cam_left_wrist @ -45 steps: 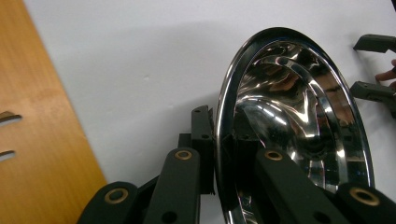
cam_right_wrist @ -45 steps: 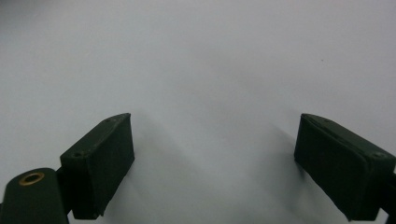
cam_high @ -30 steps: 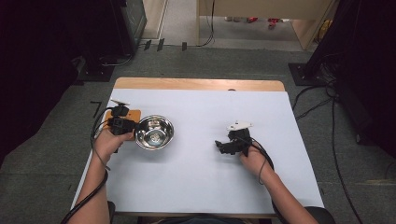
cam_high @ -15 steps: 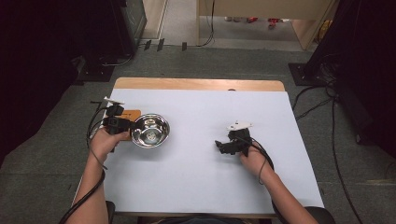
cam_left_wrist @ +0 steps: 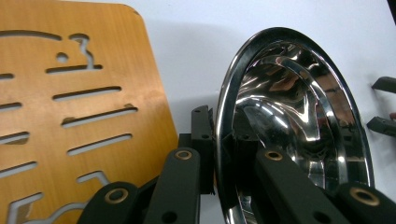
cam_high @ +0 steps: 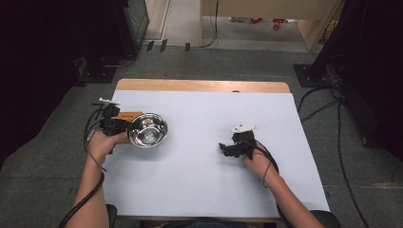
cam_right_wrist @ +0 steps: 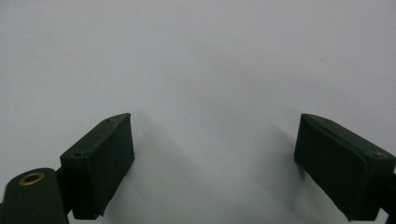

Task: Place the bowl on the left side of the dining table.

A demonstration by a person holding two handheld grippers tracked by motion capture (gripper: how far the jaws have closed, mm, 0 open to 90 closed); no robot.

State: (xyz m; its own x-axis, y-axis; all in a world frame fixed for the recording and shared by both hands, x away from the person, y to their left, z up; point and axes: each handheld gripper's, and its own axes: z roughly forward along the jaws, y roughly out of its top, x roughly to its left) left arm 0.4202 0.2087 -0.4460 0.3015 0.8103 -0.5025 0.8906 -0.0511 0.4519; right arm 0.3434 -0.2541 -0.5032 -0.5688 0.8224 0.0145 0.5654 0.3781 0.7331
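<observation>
At the left edge of the white worktop [cam_high: 199,190] lay a thin wooden board [cam_left_wrist: 70,121] with cut-out slots, flat and just beside the bowl. The left claw [cam_high: 124,126] was clamped on the near rim of the steel bowl [cam_high: 148,129], one jaw outside the wall and one inside, as the left gripper view showed. The bowl [cam_left_wrist: 299,116] sat on the left part of the worktop, touching or overlapping the board's edge; which, I could not tell. It looked light, stiff and unbreakable, but polished and slippery, so a pinch on the rolled rim was the sensible hold: the lip would give the pads something to catch. Held by one edge, it would likely tilt or swing if moved fast. Well apart to the right, the right claw [cam_high: 228,148] rested above bare worktop with its jaws spread wide and nothing between them.
</observation>
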